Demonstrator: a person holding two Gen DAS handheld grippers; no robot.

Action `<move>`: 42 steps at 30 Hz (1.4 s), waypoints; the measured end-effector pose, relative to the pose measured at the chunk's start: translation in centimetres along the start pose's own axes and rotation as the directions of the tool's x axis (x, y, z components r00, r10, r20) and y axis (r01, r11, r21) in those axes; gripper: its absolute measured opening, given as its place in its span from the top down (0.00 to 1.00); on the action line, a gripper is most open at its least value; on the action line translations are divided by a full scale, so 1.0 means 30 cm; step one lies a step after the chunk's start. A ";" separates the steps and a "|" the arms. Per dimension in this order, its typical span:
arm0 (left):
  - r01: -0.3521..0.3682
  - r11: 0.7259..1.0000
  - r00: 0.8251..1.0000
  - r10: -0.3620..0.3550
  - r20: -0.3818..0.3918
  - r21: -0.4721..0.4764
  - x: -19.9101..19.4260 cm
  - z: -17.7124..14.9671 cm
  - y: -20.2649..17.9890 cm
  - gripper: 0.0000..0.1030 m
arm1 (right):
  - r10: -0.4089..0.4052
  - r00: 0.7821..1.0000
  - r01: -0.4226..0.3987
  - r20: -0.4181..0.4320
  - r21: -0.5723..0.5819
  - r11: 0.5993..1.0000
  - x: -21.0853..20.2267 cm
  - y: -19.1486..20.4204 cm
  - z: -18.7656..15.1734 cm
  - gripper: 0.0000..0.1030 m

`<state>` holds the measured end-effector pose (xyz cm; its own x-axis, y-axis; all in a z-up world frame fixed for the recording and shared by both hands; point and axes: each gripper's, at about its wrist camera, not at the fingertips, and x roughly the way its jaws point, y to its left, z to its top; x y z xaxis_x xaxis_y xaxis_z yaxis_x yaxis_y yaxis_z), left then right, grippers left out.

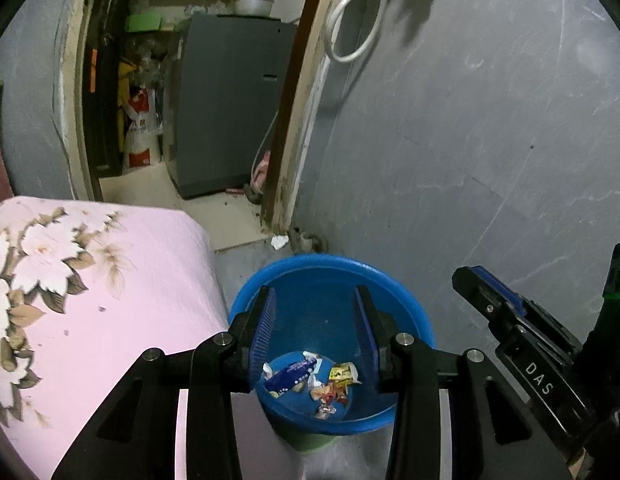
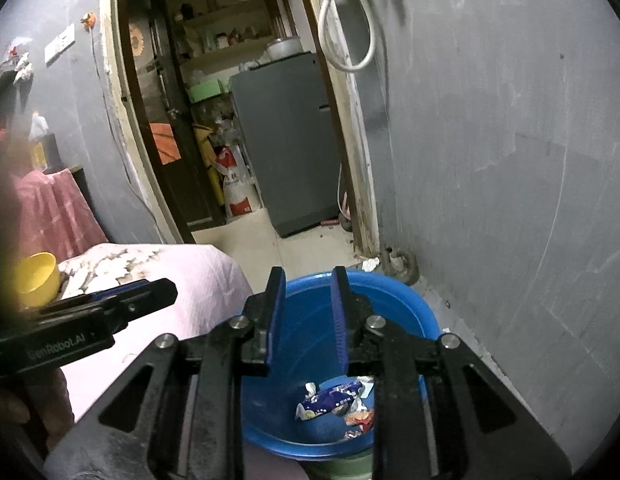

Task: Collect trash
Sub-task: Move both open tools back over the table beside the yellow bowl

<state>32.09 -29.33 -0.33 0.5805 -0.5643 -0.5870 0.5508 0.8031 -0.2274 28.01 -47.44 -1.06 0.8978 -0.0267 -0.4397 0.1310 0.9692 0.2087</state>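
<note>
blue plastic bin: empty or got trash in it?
Not empty. The round blue plastic bin holds a few crumpled wrappers at its bottom, including a blue snack packet and a yellow wrapper; mostly unfilled.

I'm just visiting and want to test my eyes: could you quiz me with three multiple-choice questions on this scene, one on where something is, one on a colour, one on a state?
1. Where do the wrappers lie?
A. on the bedspread
B. in the bottom of the basin
C. on the floor by the doorway

2. What colour is the basin?
A. blue
B. red
C. white

3. How does the left gripper stand?
A. clamped on a wrapper
C. gripping the basin's rim
B. open, with nothing between its fingers

Key: 1 B, the wrappers sit inside the basin beside the pink bedspread. 2 A, its rim and wall are bright blue. 3 B, its jaws stand apart over the basin, and nothing is between them.
</note>
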 end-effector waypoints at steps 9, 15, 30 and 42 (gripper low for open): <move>-0.025 1.000 0.995 0.025 0.097 -0.003 -0.205 0.032 0.040 0.67 | 0.019 0.997 -0.016 0.070 -0.038 0.999 -0.115 0.114 0.054 0.44; -0.055 0.998 0.986 0.058 0.159 -0.022 -0.344 0.036 0.107 0.62 | 0.047 0.993 -0.040 0.108 -0.067 0.997 -0.176 0.218 0.078 0.37; -0.205 0.973 0.932 0.228 0.283 -0.107 -0.662 -0.021 0.320 0.44 | 0.150 0.973 -0.130 0.175 -0.117 0.985 -0.263 0.482 0.067 0.15; -0.330 0.913 0.841 0.400 0.363 -0.240 -0.859 -0.108 0.483 0.04 | 0.236 0.949 -0.206 0.211 -0.154 0.966 -0.278 0.676 0.036 0.00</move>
<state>23.18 -2.53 8.99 0.9266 -0.2229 -0.3027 0.1668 0.9654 -0.2004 23.63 -27.84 7.79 0.9712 0.1522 -0.1836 -0.1238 0.9797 0.1575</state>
